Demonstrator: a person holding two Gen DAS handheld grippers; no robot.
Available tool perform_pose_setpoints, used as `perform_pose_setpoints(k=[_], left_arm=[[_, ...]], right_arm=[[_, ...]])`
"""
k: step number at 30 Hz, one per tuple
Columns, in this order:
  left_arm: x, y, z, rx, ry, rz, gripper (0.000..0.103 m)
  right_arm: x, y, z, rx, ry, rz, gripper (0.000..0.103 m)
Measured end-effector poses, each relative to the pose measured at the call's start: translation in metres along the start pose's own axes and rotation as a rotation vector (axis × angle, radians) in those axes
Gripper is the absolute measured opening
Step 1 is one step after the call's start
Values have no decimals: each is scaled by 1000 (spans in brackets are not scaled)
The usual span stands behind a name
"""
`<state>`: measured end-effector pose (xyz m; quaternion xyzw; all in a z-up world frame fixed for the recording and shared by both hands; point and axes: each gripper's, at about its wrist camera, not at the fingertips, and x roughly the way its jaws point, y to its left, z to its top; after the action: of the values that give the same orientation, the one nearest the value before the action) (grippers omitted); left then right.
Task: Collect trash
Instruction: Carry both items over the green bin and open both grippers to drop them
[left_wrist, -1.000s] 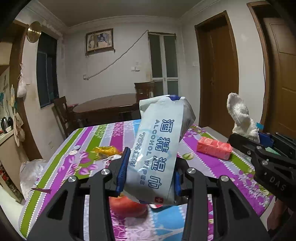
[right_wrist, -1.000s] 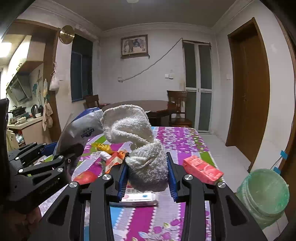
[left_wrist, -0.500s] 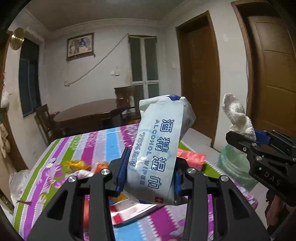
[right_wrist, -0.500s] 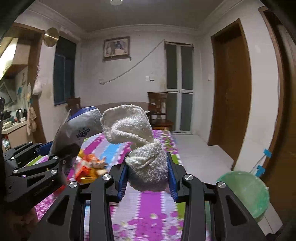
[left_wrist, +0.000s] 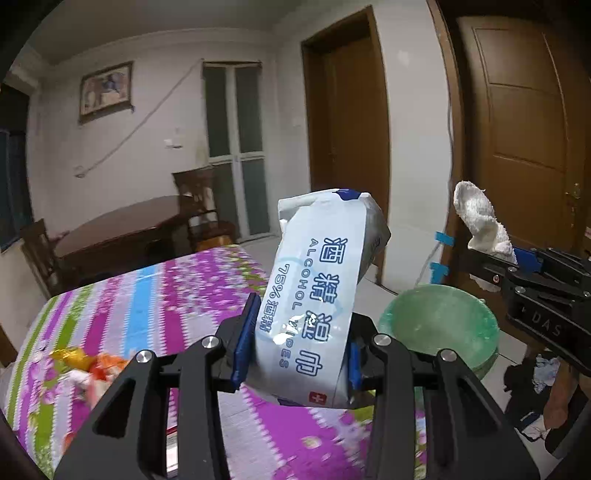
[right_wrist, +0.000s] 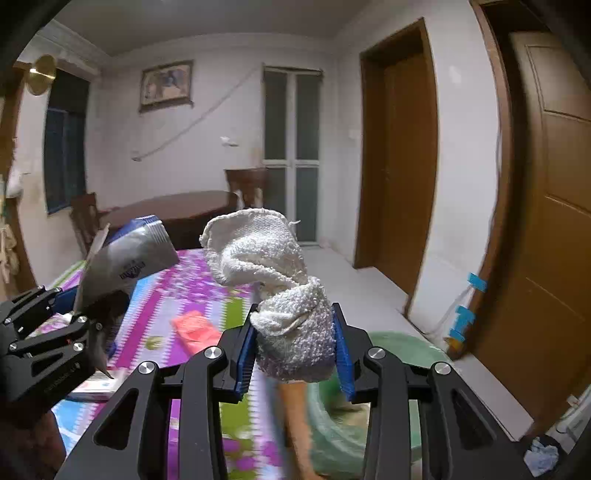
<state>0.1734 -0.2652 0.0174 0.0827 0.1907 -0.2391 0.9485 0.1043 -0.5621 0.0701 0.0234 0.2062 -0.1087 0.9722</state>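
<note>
Left gripper (left_wrist: 297, 343): clamped on wipes pack (left_wrist: 317, 295), pack upright and tilted between the pads.
Right gripper (right_wrist: 293, 354): clamped on white cloth (right_wrist: 284, 302), cloth bunched above the pads.
Green bin (left_wrist: 439, 325): on floor, ahead-right of left gripper, below-ahead of right gripper.
Table (left_wrist: 147, 295): ahead-left; wrappers (left_wrist: 85, 363) left of left gripper; red packet (right_wrist: 195, 328) left of right gripper.

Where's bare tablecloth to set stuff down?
Free: the tablecloth's far half, toward the wooden table. Crowded: near-left corner with wrappers; pink pack near the right edge, beside the green bin.
</note>
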Motion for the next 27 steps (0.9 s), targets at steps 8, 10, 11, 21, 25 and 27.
perform_pose_setpoints(k=[8,10,11,21,25,27], left_arm=[[54,-50,10,47,84,-115,38],[72,-64,12,57,111,-139,38],[79,-70,11,63,124,-146,38],[157,-117,-2,93,279,-188,38],[179,-131,-9,103,335,-189,38],[189,-137,-13,110,361,-189,38]], right_arm=[[51,-94,-1,75,135,-62,38],[66,-110,-4,93,169,-69,38],[77,-124,-6,105,198,-73,38],[156,-183,-38,158,373,-114,38],[180,-195,-53,170,423,-115,38],[186,-192,-64,183,448,-109,38]])
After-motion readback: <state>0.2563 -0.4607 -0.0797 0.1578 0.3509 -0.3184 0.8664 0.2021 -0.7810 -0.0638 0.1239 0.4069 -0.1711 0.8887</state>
